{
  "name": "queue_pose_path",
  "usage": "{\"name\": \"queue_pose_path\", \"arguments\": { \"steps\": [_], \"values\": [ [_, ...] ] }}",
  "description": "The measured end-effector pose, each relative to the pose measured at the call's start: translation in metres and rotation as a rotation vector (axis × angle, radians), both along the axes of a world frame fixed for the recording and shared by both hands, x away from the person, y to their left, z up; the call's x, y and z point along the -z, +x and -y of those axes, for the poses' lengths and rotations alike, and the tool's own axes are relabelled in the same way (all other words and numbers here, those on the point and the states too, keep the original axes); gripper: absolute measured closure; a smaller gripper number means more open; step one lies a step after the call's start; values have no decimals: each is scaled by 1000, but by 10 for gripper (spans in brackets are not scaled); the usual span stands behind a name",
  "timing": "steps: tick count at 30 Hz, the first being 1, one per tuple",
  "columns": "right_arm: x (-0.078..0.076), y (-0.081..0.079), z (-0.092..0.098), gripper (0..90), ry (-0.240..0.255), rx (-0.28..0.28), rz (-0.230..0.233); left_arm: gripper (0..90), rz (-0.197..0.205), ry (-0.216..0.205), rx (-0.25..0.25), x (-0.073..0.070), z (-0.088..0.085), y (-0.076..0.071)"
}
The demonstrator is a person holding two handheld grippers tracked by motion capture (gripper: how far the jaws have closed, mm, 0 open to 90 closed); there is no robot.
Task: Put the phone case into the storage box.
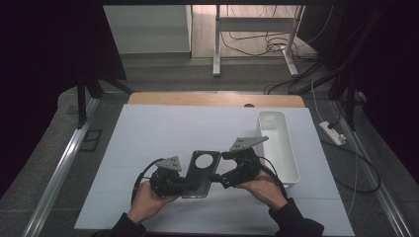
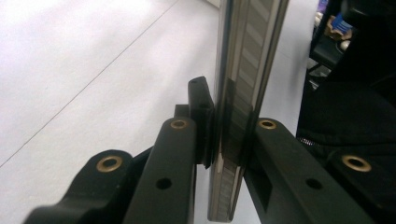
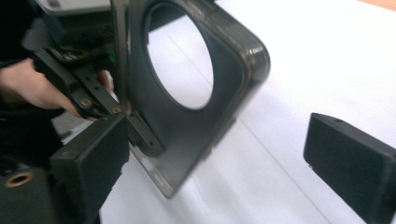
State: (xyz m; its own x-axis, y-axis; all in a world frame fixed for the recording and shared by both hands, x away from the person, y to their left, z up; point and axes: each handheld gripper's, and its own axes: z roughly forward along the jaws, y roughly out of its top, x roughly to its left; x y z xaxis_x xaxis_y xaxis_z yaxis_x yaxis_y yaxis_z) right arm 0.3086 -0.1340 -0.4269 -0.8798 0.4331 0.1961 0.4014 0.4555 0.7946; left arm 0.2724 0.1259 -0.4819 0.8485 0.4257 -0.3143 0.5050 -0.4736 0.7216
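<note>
While the left gripper [image 1: 190,185] clamps the phone case [image 1: 201,173] by one edge above the desk [image 1: 163,128], the right gripper [image 3: 215,154] stands open beside it. Risk: the one-sided hold may let the case pivot or slip if nudged.

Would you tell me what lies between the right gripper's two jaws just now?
Only bare white table: in the right gripper view, the right gripper stands open, with the dark phone case off to one side.

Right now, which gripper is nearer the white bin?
Right. The right gripper sits just left of the white bin; the left gripper, clamping the phone case, is farther left.
</note>
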Motion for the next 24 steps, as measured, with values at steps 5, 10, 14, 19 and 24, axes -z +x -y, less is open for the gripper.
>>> {"name": "queue_pose_path", "arguments": {
  "steps": [5,10,14,19,24],
  "values": [
    [-3,1,3,0,3,47,15,843,-13,18,-55,1,-1,1],
    [-4,3,7,0,-18,81,48,843,-31,30,-78,3,-2,2],
    [-3,5,9,0,-49,98,25,843,-36,39,-79,3,-1,1],
    [-3,6,9,0,-49,100,-3,843,-40,38,-75,3,-1,1],
    [-8,3,7,0,-55,102,50,843,-49,25,-62,4,1,-1]
  ]
}}
